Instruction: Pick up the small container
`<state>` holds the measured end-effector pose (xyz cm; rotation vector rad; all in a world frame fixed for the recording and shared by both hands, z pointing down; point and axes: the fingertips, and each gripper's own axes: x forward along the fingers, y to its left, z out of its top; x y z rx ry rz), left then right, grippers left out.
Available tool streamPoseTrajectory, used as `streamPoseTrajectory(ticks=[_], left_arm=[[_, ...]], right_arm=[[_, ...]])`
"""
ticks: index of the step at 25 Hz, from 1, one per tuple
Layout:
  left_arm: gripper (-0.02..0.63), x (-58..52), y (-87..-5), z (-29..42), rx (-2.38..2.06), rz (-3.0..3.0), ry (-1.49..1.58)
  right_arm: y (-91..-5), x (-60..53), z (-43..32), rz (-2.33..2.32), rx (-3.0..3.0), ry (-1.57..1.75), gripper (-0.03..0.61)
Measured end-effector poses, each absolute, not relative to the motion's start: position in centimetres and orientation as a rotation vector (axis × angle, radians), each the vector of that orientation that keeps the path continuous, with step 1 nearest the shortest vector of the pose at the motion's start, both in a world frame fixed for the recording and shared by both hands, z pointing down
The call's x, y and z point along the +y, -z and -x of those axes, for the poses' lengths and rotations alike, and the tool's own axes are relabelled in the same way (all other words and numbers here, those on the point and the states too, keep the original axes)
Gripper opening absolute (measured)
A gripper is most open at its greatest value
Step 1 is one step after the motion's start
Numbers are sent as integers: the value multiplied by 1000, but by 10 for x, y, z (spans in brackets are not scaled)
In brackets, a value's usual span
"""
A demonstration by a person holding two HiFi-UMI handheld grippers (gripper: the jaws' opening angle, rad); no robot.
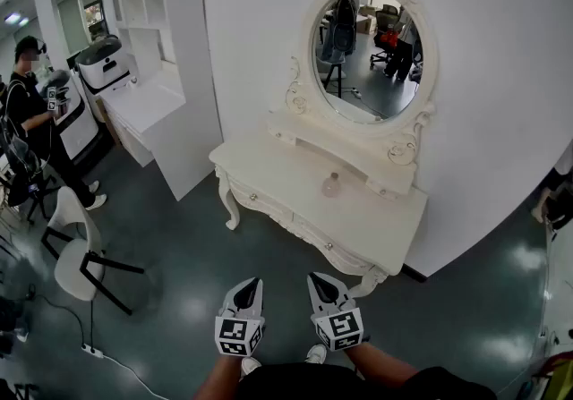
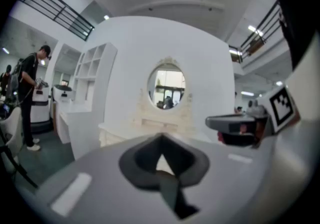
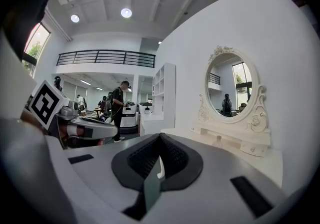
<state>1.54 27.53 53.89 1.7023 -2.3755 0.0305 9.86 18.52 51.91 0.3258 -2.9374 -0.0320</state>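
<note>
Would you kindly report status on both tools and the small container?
Status: left tool shut, empty; right tool shut, empty. On dressing table, small container upright, untouched. No obstruction seen ahead.

A white dressing table [image 1: 269, 165] stands on the dark floor [image 1: 179, 255] ahead of my jaws. On its top, straight ahead, a small container [image 1: 332, 184] sits upright, just in front of the oval mirror's [image 1: 367, 54] base.
</note>
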Motion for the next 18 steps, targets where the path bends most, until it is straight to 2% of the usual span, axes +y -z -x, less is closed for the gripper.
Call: streamPoseTrajectory(ticks=[18], left_arm=[[6, 268, -536, -11, -2403, -1670, -64]], right_arm=[[-510, 173, -100, -341, -2991, 17, 5]])
